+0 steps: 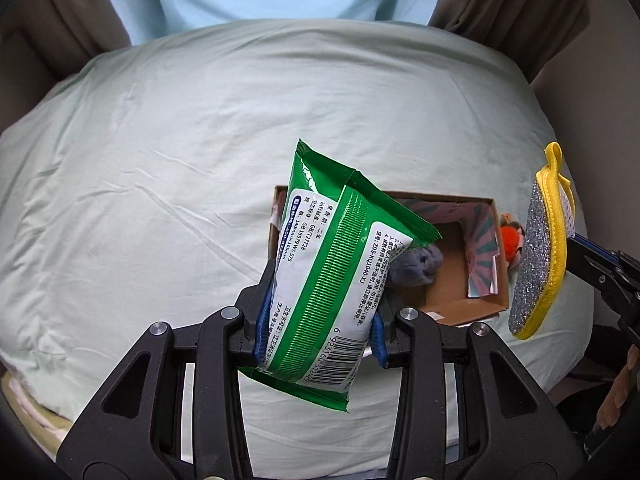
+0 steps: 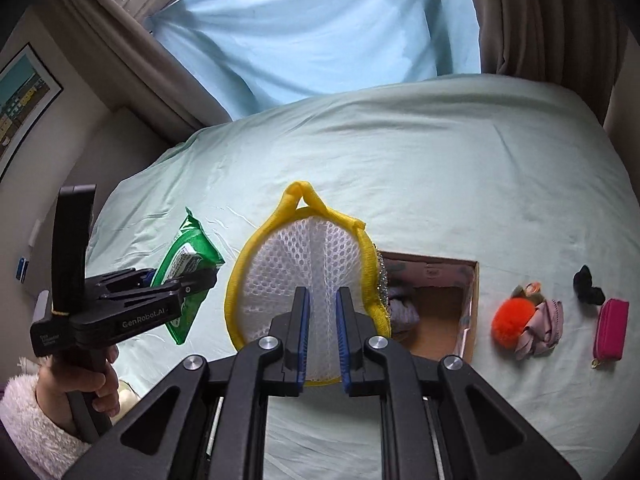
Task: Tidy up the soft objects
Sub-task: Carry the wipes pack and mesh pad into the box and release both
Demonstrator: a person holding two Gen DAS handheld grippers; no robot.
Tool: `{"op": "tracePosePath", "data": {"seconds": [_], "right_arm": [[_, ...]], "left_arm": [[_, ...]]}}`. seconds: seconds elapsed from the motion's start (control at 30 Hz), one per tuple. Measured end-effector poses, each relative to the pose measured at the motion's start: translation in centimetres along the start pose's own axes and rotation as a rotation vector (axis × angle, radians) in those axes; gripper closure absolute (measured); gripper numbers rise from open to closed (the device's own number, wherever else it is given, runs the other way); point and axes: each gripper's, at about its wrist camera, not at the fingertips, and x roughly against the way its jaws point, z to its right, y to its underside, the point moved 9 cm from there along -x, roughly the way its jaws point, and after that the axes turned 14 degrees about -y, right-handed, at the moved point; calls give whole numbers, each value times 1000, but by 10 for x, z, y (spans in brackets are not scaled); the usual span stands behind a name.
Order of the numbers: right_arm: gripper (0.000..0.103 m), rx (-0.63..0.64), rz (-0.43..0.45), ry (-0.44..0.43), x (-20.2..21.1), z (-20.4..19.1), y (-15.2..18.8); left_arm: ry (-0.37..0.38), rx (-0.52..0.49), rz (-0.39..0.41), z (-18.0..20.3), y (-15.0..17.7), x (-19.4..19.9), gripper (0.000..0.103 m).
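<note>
My left gripper (image 1: 320, 300) is shut on a green and white wet-wipe pack (image 1: 336, 264) and holds it above the bed beside an open cardboard box (image 1: 486, 300). The pack also shows in the right wrist view (image 2: 184, 276). A grey plush thing (image 1: 416, 266) lies in the box. My right gripper (image 2: 322, 320) is shut on a yellow-rimmed scrub pad (image 2: 304, 264), white mesh on one side, silver glitter on the other (image 1: 536, 260), held above the box's (image 2: 472, 304) left edge.
The pale green bed sheet (image 1: 160, 160) fills both views. Right of the box lie an orange pompom (image 2: 512, 320), a lilac cloth (image 2: 544, 328), a black scrunchie (image 2: 588, 284) and a pink pouch (image 2: 610, 328). Brown curtains (image 2: 552, 20) hang behind.
</note>
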Motion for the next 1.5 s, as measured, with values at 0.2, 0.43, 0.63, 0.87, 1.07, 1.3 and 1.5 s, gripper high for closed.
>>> {"op": "tracePosePath", "data": {"seconds": [0.2,0.43,0.63,0.87,1.07,1.3,1.5], "right_arm": [[91,-107,-54,48,-38,19,8],[91,-190,-131,97,-76,53,10],[91,-244,-214,131,-106,85,20],[91,-249,-285,157,-131,108,31],[73,-253,-300,185,-140,118,31],[6,-318,-318,222,-139,139,42],[6,-328,-291,201,-131,134,45]], "left_arm": [[15,13,-70,4,4,-42,68],[55,77,-169,25,5,-82,68],[40,73,-235,44,8,-117,68],[23,43,-302,61,14,-157,68],[-47,-73,-244,73,9,-152,30],[-62,-77,-235,65,12,-148,13],[-65,-65,-229,57,18,-140,12]]}}
